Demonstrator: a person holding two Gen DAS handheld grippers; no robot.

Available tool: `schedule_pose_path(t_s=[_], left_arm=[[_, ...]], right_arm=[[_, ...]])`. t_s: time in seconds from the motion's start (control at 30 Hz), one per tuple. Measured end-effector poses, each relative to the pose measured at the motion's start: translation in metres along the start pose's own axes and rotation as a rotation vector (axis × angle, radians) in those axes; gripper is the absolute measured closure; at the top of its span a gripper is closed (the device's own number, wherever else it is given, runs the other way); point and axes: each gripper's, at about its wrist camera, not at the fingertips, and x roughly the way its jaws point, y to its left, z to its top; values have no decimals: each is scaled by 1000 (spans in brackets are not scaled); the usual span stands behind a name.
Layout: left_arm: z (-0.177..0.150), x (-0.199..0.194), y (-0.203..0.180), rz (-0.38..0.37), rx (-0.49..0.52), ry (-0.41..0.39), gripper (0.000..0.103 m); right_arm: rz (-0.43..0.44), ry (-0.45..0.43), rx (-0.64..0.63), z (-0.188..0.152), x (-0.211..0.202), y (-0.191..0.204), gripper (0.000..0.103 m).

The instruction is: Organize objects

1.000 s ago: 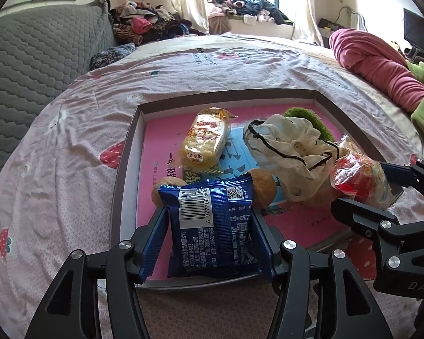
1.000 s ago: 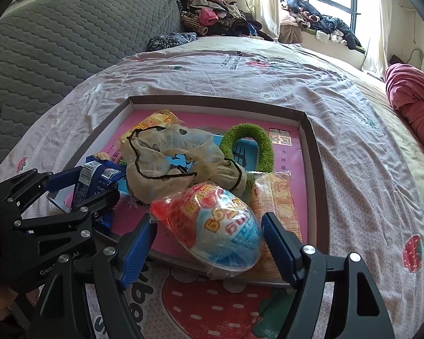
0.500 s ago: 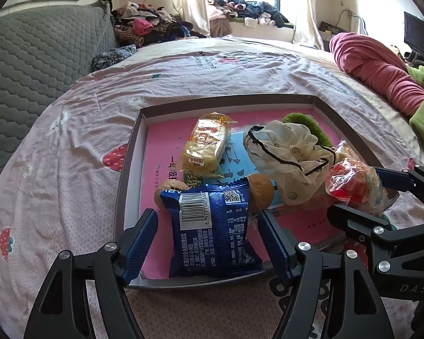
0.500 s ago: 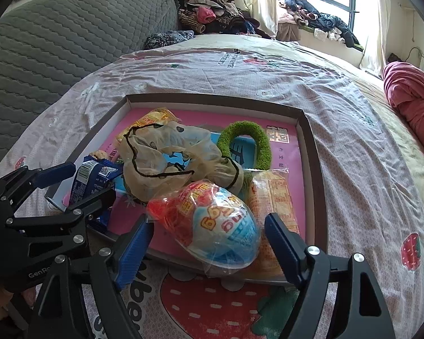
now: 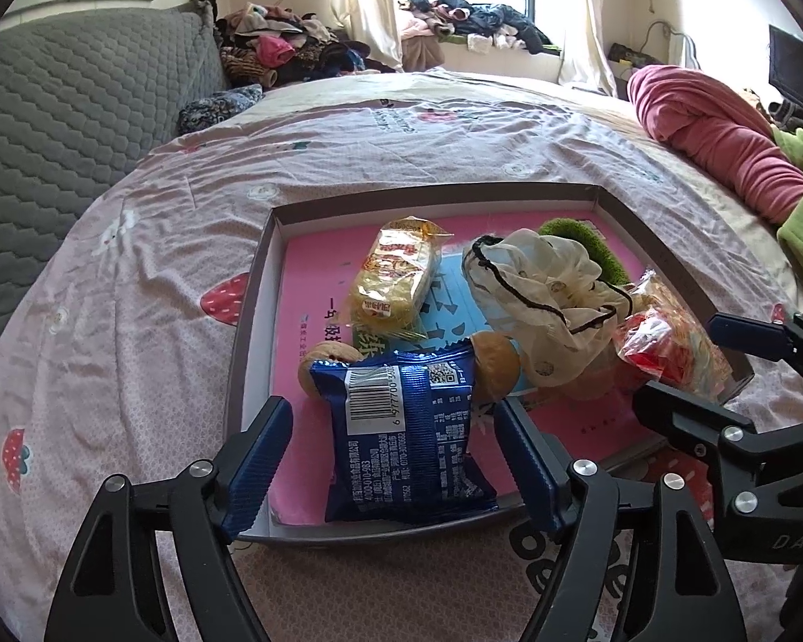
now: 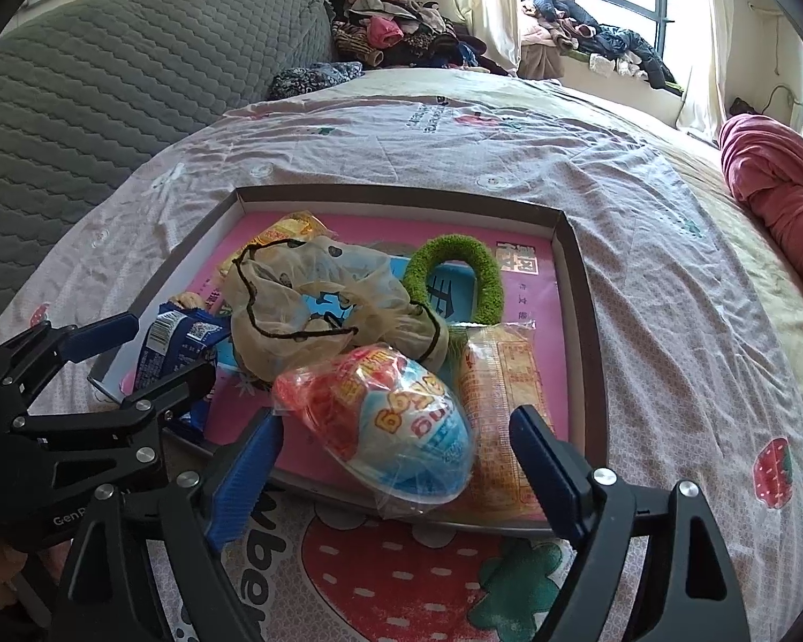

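A shallow brown tray [image 5: 251,289] with a pink floor lies on the bed. A blue snack packet [image 5: 407,444] rests at its near edge between the fingers of my open left gripper [image 5: 393,468]. A wrapped red and blue toy egg [image 6: 396,428] lies at the tray's near edge between the fingers of my open right gripper [image 6: 396,476]. Also in the tray are a yellow snack pack [image 5: 396,273], a cream cloth with black cord [image 6: 316,299], a green fuzzy ring [image 6: 455,278] and an orange packet [image 6: 500,390]. Neither gripper touches its object.
The tray [image 6: 583,289] sits on a pink strawberry-print bedsheet [image 5: 134,278]. A grey quilted headboard [image 5: 53,123] is at the left. A rolled pink blanket [image 5: 722,144] lies at the right. Piled clothes [image 5: 283,48] sit by the window.
Both grippers opened and drew back. The left let go of the blue packet, the right let go of the toy egg, and both objects now rest in the tray.
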Motion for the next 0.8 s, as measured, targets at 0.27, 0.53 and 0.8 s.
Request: schedule_pose_path(t_s=[0.27,0.53,0.8], left_arm=[[1,-4,4,8,-16,-10,21],[2,-7,6,9,-35,-19,18],[2,-9,8,21,-41,-16,18]], right_arm=[[10,-6,11,0,-3,-1,15],[10,-10,18,1,-4,-2,14],[5,-22,27,3,-8,-3,9]])
